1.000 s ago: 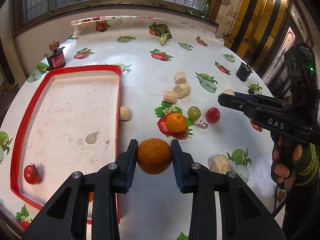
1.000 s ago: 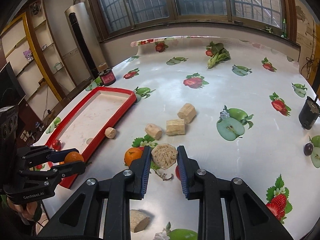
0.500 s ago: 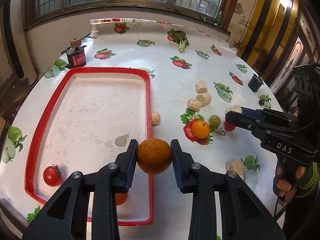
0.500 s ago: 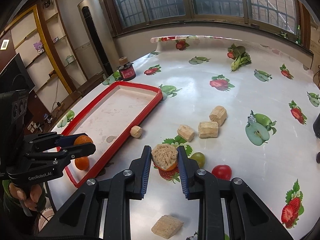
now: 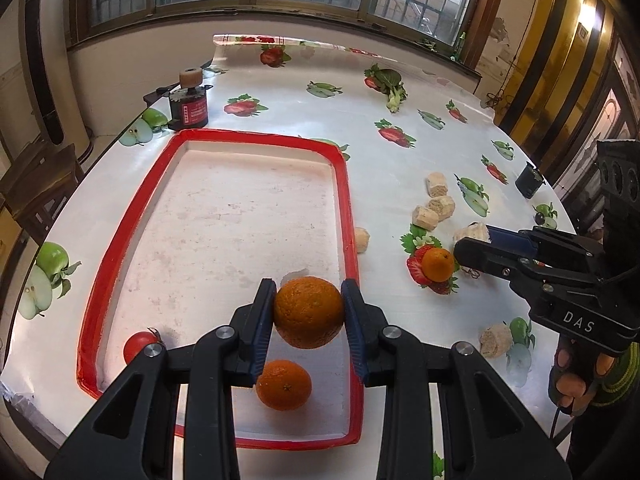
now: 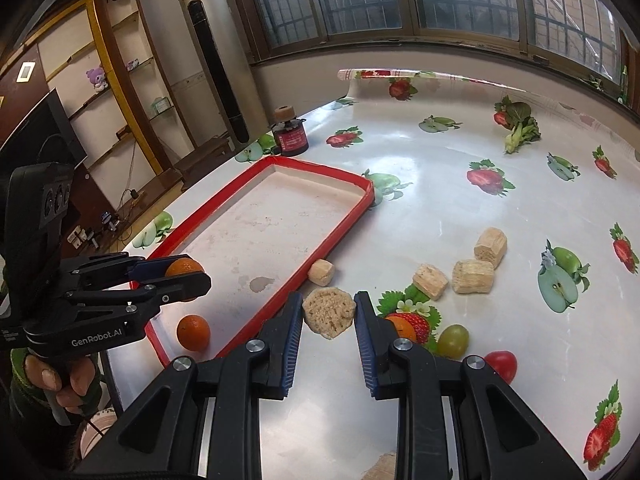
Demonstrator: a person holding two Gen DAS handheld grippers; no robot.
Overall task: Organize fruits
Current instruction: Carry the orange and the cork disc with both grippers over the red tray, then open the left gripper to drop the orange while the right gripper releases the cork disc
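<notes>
Over the red-rimmed tray (image 5: 347, 184) the left gripper (image 5: 308, 312) now hangs clamped on a dimpled orange (image 5: 308, 311), which was over bare tablecloth a sec ago; smaller orange (image 5: 283, 385) & tomato (image 5: 136, 346) lie inside; right gripper (image 6: 329, 312), nearer the tray's rim, pinches a rough tan cork-like chunk (image 6: 329, 311); tray middle open

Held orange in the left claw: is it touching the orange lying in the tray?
Apart. The right wrist view shows the held orange well above the tray orange.
</notes>
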